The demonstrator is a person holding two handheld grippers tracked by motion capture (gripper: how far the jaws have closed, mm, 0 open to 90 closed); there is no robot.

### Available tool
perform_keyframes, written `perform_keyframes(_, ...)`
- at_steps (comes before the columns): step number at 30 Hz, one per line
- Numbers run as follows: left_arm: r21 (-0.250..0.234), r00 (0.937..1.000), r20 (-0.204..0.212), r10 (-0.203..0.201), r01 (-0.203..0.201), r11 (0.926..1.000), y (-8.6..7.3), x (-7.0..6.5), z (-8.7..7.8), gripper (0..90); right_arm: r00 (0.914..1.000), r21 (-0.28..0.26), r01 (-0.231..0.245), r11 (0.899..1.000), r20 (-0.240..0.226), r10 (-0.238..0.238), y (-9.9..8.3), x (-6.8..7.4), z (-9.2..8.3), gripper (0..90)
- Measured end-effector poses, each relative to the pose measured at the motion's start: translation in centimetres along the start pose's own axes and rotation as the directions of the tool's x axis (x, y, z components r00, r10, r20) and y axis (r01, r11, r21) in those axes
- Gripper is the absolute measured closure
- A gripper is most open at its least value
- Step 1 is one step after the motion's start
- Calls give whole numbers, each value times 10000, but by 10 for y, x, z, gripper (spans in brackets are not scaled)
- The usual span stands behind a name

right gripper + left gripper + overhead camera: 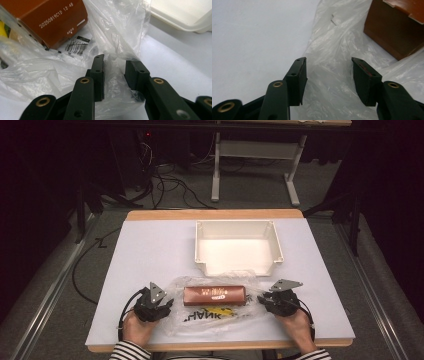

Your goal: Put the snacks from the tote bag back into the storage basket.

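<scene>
Striped sleeves poke in at the bottom edge of the high view, one hand on each set of tongs. Left tongs (pixel 162 306) sit at the left edge of a crinkly clear plastic bag (pixel 215 312), and in the left gripper view the jaws are spread wide over the film with nothing pinched between them, so that side is released. Bag plastic lies under and beyond the gap, with bare tabletop (pixel 150 245) off to one side.

Right tongs (pixel 264 301) are at the bag's right edge. In the right gripper view the jaws stand partly closed with a fold of the bag (pixel 117 37) rising up through the gap. Looks like the pads are pinching that fold, though the film is so thin and see-through that the contact itself is hard to make out.

On top of the bag, between the two tongs, lies a long brown box (pixel 214 295), flat on its side, running left to right. The right gripper view catches its end panel with a printed date code (pixel 55 20), and there's a barcode label just under it inside the plastic. Yellow and black print shows through the bag on the near side of the box.

Farther back on the tabletop sits a white open bin (pixel 239 229), just beyond the bag and apart from the box.
</scene>
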State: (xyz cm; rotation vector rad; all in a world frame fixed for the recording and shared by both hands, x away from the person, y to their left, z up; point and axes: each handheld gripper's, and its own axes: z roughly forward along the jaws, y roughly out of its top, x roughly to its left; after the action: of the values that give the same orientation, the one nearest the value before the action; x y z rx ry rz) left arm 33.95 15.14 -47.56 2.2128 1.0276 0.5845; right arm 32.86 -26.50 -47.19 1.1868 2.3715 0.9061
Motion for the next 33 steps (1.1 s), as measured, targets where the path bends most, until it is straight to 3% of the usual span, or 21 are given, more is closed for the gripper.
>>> perform_keyframes(3,-8,9995,157,-291,291,9996,1,6,2,469,10000,-25,-53,10000,-38,53,-1,-1,-1,694)
perform_keyframes(6,-44,9991,289,-301,302,9995,2,8,3,465,9999,-10,-127,9999,-95,127,-1,-2,-1,687)
perform_keyframes(8,-381,9989,444,-136,153,9992,3,7,-2,439,9986,18,-313,9995,-432,314,3,-4,-1,640)
perform_keyframes(12,-845,9964,838,-138,209,9962,7,6,-11,410,9973,-262,-399,9989,-622,382,7,-3,-5,612)
perform_keyframes(14,-1071,9941,1072,-188,304,9938,9,6,-15,401,9965,-645,-349,9973,-785,298,12,-2,-10,583)
perform_keyframes(15,-1268,9903,1326,-416,585,9902,11,8,-17,397,9963,-762,-323,9966,-819,260,13,-1,-11,575)
perform_keyframes(17,-1317,9893,1372,-492,674,9890,12,9,-17,394,9958,-911,-402,9950,-854,324,16,-1,-11,563)
perform_keyframes(22,-1835,9844,1554,-821,1105,9768,15,16,-21,383,9935,-1538,-607,9862,-1044,449,23,3,-15,531)
perform_keyframes(23,-2047,9826,1566,-1001,1314,9700,17,18,-21,382,9936,-1758,-539,9830,-1072,354,26,3,-17,527)
perform_keyframes(24,-2047,9826,1566,-1001,1314,9700,17,18,-21,381,9936,-1758,-539,9830,-1072,354,26,3,-17,527)
perform_keyframes(26,-2378,9794,1575,-1263,1618,9577,20,21,-23,381,9929,-1915,-541,9800,-1143,325,30,3,-19,508)
perform_keyframes(33,-2464,9786,1486,-1427,1764,9530,24,26,-22,395,9928,-2238,-362,9740,-1193,95,36,3,-23,477)
